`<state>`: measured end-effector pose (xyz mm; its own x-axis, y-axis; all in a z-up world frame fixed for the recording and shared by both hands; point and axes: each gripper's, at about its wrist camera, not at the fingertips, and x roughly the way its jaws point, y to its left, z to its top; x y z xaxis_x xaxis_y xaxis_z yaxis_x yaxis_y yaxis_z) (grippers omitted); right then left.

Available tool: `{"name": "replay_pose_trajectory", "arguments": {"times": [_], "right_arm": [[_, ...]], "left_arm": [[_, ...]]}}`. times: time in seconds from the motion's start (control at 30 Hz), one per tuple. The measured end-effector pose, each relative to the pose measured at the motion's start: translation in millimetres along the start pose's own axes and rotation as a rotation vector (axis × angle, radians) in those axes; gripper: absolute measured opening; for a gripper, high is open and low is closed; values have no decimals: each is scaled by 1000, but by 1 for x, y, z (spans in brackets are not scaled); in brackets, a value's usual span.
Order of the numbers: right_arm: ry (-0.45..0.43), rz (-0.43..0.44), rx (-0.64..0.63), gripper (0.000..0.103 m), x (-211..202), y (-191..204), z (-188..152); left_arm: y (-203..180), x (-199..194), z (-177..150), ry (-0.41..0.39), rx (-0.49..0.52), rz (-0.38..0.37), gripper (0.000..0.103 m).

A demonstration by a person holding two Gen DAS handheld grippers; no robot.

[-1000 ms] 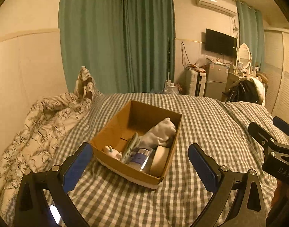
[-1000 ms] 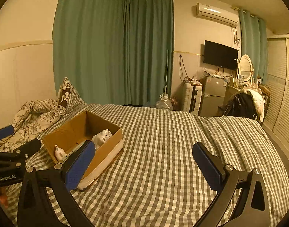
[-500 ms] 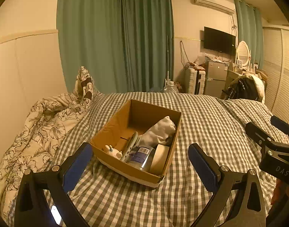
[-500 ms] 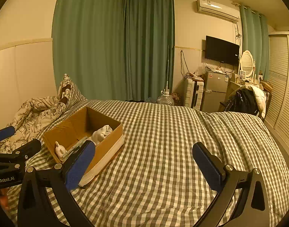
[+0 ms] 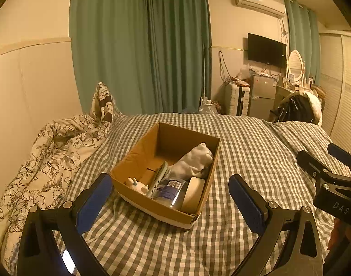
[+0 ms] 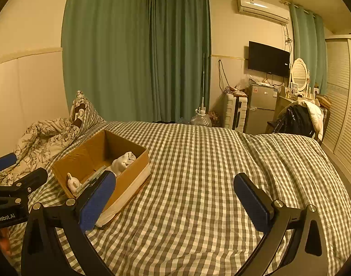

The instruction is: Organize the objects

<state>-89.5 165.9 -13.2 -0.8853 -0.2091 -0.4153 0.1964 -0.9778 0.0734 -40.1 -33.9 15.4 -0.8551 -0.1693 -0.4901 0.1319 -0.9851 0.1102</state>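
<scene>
Open brown cardboard box (image 5: pixel 166 168) sits on grey-and-white checked bed cover (image 5: pixel 255 151), near floral quilt (image 5: pixel 49 156). Inside: rolled white cloth (image 5: pixel 193 163), clear labelled jar (image 5: pixel 168 192), pale tape roll (image 5: pixel 195 193), small white figurine (image 5: pixel 137 185), packed close. Left claw (image 5: pixel 170 197) wide open, empty, hovering just before box. Right claw (image 6: pixel 175 197) wide open, empty, over bare cover. Risk: soft bedding lets box tip or slide if rim nudged; crowded items snag together.

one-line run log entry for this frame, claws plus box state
left claw: open, empty | right claw: open, empty | cardboard box: on checked bedspread, holds white cloth, jar, tape roll | nothing gripped
</scene>
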Motion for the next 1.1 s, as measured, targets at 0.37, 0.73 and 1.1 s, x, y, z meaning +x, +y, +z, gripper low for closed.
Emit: {"name": "replay_pose_trajectory", "arguments": {"times": [0.37, 0.73, 1.1], "right_arm": [[4, 0, 9, 103, 1, -1, -1], [11, -4, 9, 103, 4, 0, -2], [20, -6, 14, 103, 7, 1, -3]], "left_arm": [[0, 1, 0, 10, -6, 2, 103], [-1, 3, -1, 0, -20, -2, 103], [-1, 2, -2, -38, -21, 34, 103]]}}
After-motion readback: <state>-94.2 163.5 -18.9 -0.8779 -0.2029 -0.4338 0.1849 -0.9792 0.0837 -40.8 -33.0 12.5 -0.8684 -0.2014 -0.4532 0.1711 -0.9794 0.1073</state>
